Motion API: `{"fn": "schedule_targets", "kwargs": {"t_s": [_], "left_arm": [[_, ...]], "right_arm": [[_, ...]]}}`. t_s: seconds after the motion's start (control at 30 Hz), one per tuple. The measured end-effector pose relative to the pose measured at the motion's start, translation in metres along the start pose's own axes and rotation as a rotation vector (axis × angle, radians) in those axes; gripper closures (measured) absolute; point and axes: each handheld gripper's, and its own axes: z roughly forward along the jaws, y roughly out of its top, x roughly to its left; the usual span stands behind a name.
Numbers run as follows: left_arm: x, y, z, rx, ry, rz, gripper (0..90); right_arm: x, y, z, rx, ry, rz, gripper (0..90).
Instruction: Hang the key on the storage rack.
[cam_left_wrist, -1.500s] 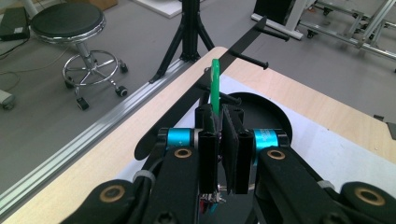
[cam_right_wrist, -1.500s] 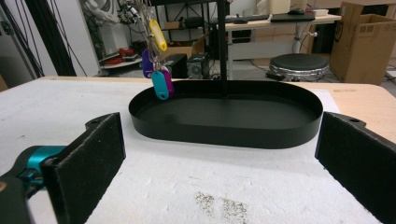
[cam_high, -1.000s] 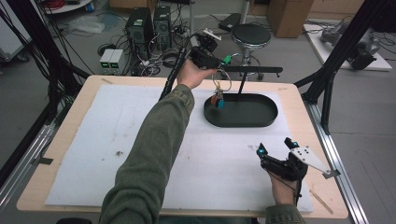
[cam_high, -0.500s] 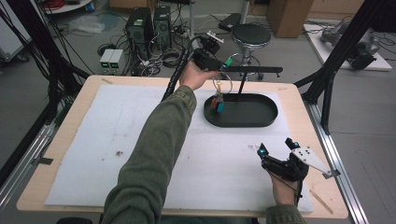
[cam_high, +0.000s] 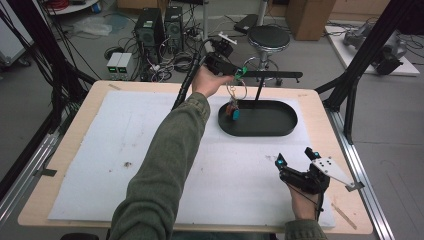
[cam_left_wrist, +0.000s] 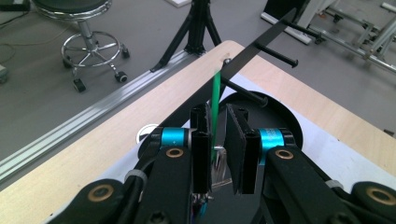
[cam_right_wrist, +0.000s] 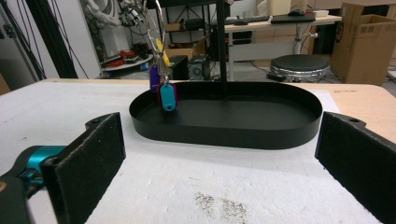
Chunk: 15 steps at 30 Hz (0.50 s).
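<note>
Key bunch (cam_high: 234, 102) with green loop (cam_left_wrist: 215, 100), wire ring and coloured tags: hanging, long axis near vertical, loop at top, tags at bottom. Teal tag (cam_right_wrist: 167, 98) lowest, purple tag (cam_right_wrist: 154, 77) and yellow tag (cam_right_wrist: 163, 55) above it, all dangling inside left end of black oval tray (cam_high: 287, 128), just above tray floor; contact with floor can't be told. Green loop pinched at top by left gripper (cam_high: 239, 73), jaws closed on it with only the strap's width between pads in left gripper view. Loop running up toward black horizontal bar (cam_high: 275, 75) of stand, just beside its left end; pegs (cam_left_wrist: 279, 55) sticking out sideways from bar. Bar on thin upright post (cam_high: 258, 90) rising from back of tray, long axis of bar and tray both left-right across table.

Left hand (cam_high: 207, 80) reaching far across, sleeve (cam_high: 160, 165) diagonal over white mat (cam_high: 125, 150). Tray near far right of mat, close to back table edge (cam_high: 165, 86); right part of tray bare. Open mat left of and in front of tray, small dark specks (cam_high: 127, 164) at left.

Right gripper (cam_high: 295, 161) low at near right corner of mat, well apart from tray, jaws spread wide, nothing between, pointing at tray. Grey plate (cam_high: 331, 170) on it near right table edge. Stool (cam_high: 268, 37) and computer boxes (cam_high: 159, 25) on floor beyond table.
</note>
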Motion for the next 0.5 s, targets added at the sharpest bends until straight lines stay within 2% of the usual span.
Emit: {"fn": "schedule_targets", "kwargs": {"t_s": [0.2, 0.3, 0.37, 0.43, 0.5], "left_arm": [[0.003, -0.002, -0.005, 0.000, -0.027, -0.026, 57.0], [0.004, -0.004, -0.007, -0.013, -0.044, -0.036, 51.7], [0.008, -0.008, -0.009, -0.035, -0.073, -0.076, 47.7], [0.011, -0.011, -0.011, -0.028, -0.082, -0.094, 42.6], [0.015, -0.014, -0.012, -0.015, -0.087, -0.107, 33.6]], "right_arm": [[0.001, 0.000, 0.000, -0.004, -0.002, -0.002, 0.6], [0.001, 0.000, 0.000, -0.004, -0.002, -0.005, 0.5], [0.001, 0.000, 0.000, -0.007, 0.002, -0.010, 0.5], [0.002, 0.000, 0.000, -0.008, 0.002, -0.008, 0.5], [0.002, 0.000, 0.000, -0.008, 0.002, -0.012, 0.5]]}}
